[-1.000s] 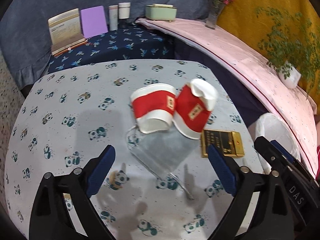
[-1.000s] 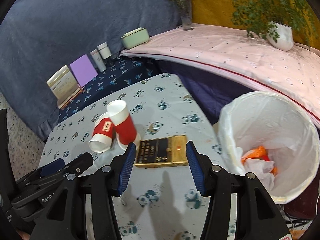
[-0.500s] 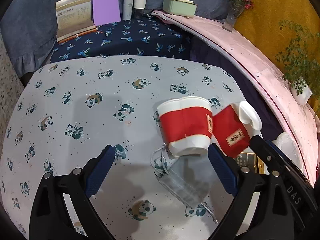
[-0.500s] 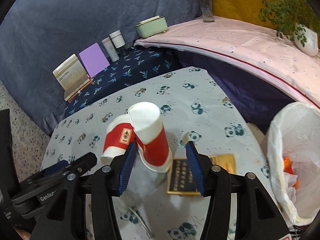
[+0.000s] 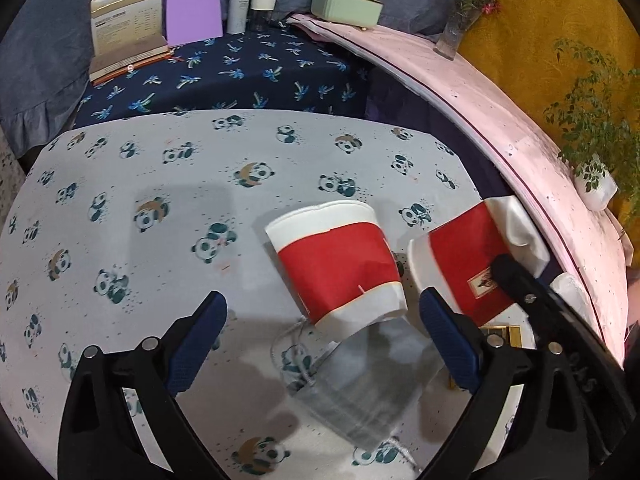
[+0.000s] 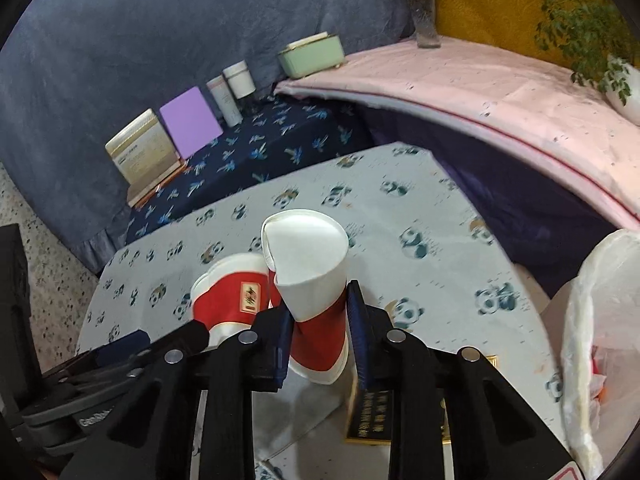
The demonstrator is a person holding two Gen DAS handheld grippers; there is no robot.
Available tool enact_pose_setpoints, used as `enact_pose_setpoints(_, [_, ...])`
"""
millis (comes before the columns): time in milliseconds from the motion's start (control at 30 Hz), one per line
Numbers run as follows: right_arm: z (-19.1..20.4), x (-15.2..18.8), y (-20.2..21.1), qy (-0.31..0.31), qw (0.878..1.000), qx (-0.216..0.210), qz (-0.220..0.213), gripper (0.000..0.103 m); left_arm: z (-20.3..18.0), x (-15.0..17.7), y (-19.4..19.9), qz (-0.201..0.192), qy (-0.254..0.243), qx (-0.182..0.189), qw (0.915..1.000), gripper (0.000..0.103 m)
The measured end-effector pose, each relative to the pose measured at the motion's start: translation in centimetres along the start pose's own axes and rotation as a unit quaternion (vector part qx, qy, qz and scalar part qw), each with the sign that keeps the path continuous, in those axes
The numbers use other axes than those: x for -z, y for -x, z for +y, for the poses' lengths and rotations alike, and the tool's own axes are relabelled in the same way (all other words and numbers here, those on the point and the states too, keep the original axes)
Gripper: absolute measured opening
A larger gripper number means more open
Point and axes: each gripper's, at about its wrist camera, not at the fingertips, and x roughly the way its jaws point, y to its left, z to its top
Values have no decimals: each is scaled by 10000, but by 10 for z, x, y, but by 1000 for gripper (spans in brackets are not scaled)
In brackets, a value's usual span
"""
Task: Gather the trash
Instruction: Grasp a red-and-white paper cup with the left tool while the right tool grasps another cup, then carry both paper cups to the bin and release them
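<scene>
Two crushed red-and-white paper cups lie on the panda-print table point(image 5: 120, 200). My right gripper point(image 6: 320, 324) is shut on the right paper cup point(image 6: 312, 272), which also shows in the left wrist view point(image 5: 472, 268). The left paper cup point(image 5: 340, 264) lies on its side beside it, also in the right wrist view point(image 6: 232, 292). My left gripper point(image 5: 324, 340) is open, its jaws on either side just in front of the left cup. A grey face mask point(image 5: 368, 392) lies under the cups. A black-and-gold box point(image 6: 372, 420) lies below my right gripper.
A white-lined trash bin point(image 6: 600, 340) with trash in it stands at the table's right edge. Behind the table a dark blue shelf point(image 5: 240, 76) holds books, a purple card, bottles and a green box point(image 5: 346, 6). A pink-covered surface point(image 5: 500, 120) with plants runs along the right.
My right gripper moved forward from the box and closed on the right cup. My left gripper moved closer to the left cup, still open.
</scene>
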Motion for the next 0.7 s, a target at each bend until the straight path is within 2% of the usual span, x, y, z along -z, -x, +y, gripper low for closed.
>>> enact_pose_setpoints(200, [-24,-6,6,-223,9994,214,-127,25,-12,-4,-33,344,31,-48,9994,93])
enact_pose_setpoints(300, [-32,-7,6,-319,9991,244,-132,25,-16,-5,-43,394,46,-102,9992,91])
enact_pose_setpoints(400, [-37,-6,4,-361,9990,253,-100,25,-19,-6,-47,427,0,-80,9991,68])
enact_pose_setpoints(700, [-41,-2,10,-433,9988,198,-121,25,-33,-4,-26,143,-308,-115,9994,68])
